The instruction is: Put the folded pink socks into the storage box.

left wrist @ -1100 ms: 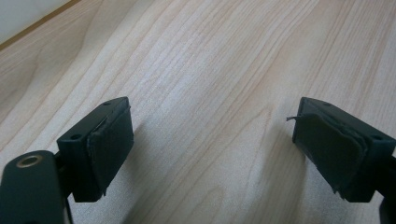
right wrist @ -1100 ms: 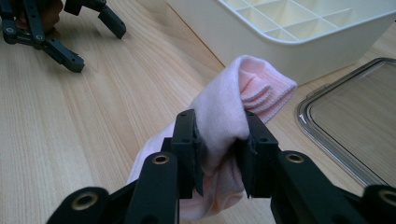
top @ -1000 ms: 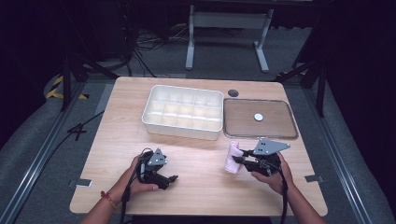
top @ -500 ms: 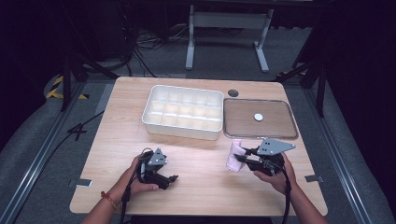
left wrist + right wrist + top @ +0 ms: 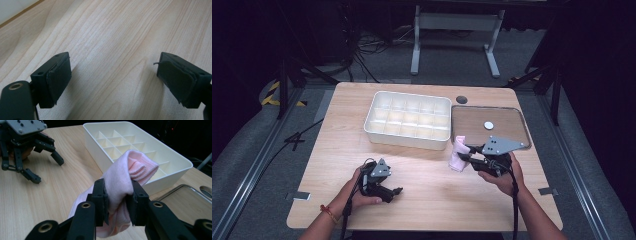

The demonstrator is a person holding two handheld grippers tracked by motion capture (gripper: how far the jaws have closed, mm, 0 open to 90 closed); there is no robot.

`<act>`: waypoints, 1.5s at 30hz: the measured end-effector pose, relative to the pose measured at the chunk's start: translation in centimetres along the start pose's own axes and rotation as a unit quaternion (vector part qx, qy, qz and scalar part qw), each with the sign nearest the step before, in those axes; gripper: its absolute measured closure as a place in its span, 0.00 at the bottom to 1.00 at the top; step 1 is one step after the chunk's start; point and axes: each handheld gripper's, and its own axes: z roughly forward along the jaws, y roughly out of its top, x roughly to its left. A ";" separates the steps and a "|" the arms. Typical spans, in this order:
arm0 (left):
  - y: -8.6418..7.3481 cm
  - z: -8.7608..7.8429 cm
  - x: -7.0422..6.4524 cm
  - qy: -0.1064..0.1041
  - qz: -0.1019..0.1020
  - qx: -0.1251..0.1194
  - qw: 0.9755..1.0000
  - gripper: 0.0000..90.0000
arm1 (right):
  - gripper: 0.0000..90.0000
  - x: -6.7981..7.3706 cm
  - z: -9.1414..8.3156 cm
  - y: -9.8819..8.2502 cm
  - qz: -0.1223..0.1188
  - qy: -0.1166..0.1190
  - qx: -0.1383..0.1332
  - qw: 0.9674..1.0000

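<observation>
The right tool [image 5: 117, 202] pinches a pink sock [image 5: 125, 177], clear of the bench [image 5: 427, 200] beside the divided tray [image 5: 408, 120]. The left tool [image 5: 117, 80] rests spread and empty. Pickup appears done; placement remains.

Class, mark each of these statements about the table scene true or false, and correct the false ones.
1. The right gripper is clamped on a pink sock. True.
2. The left gripper holds a second sock. False: its jaws stand open with nothing between them, over bare wooden table.
3. The white divided tray has socks in its compartments. False: the compartments that can be seen are empty.
4. A lid with a small white disc on it lies to the right of the tray in the high view. True.
5. The sock is inside the tray. False: it is held outside it, near the lid's corner.
</observation>
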 end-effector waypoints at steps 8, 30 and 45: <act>0.0 0.0 0.0 -0.001 -0.001 0.000 1.000 0.14 | 0.79 -1.0 0.3 2.0 -0.019 -0.017 0.000 1.000; 0.0 0.0 -0.1 0.002 -0.006 -0.003 1.000 0.14 | 0.79 -3.6 4.2 6.2 -0.049 -0.045 0.031 0.997; 0.0 0.0 -0.1 0.002 -0.004 -0.002 1.000 0.14 | 0.79 -5.0 7.6 6.1 -0.051 -0.055 0.068 0.995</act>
